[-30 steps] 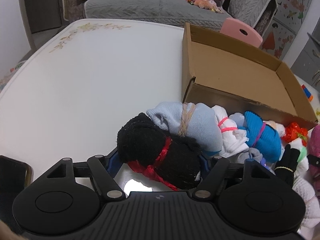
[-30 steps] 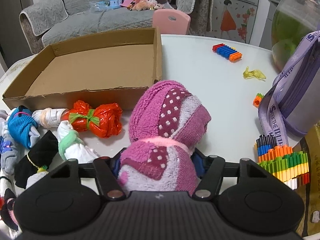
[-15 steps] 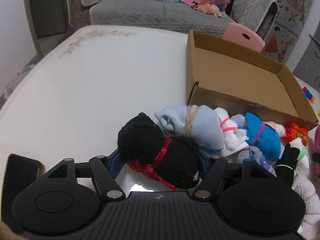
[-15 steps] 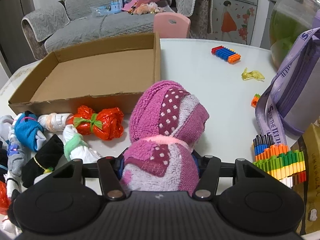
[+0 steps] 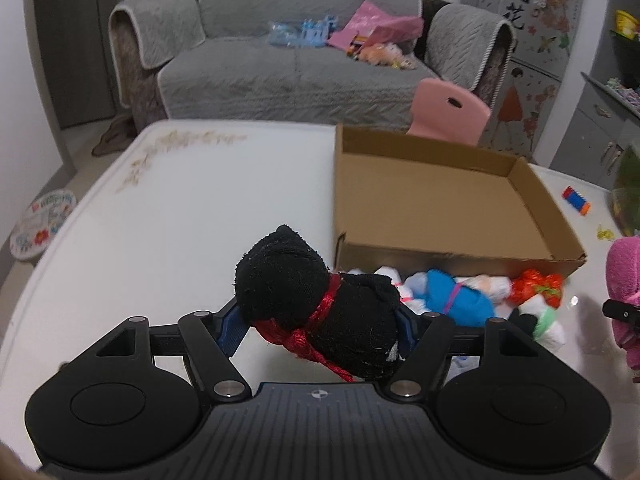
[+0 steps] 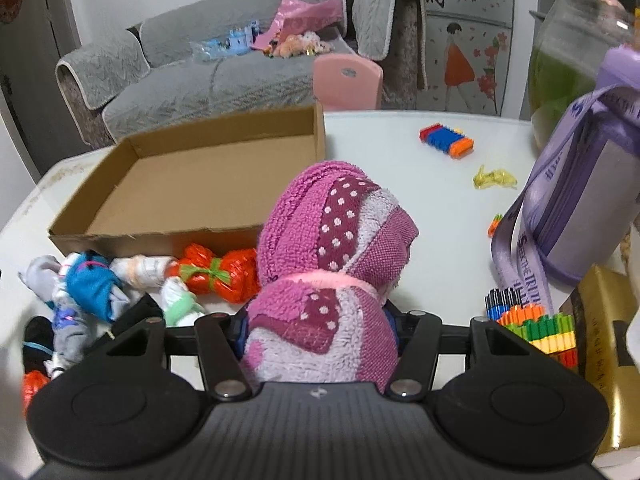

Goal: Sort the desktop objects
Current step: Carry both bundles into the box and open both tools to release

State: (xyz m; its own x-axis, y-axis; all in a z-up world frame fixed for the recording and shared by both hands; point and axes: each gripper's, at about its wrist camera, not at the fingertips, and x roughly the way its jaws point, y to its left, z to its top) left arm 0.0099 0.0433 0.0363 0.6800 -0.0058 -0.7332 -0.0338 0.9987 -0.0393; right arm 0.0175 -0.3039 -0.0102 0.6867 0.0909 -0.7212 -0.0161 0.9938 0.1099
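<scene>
Cardboard box (image 6: 208, 184) empty; left claw (image 5: 320, 316) gripping black bundle (image 5: 316, 308), right claw (image 6: 320, 332) gripping pink bundle (image 6: 332, 264); remaining bundles (image 6: 100, 284) unsorted on surface (image 6: 400, 160).

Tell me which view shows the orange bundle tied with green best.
The right wrist view: the orange bundle lies whole and sharp before the cardboard box. The left wrist view catches it only small, blurred, near the box's corner.
</scene>
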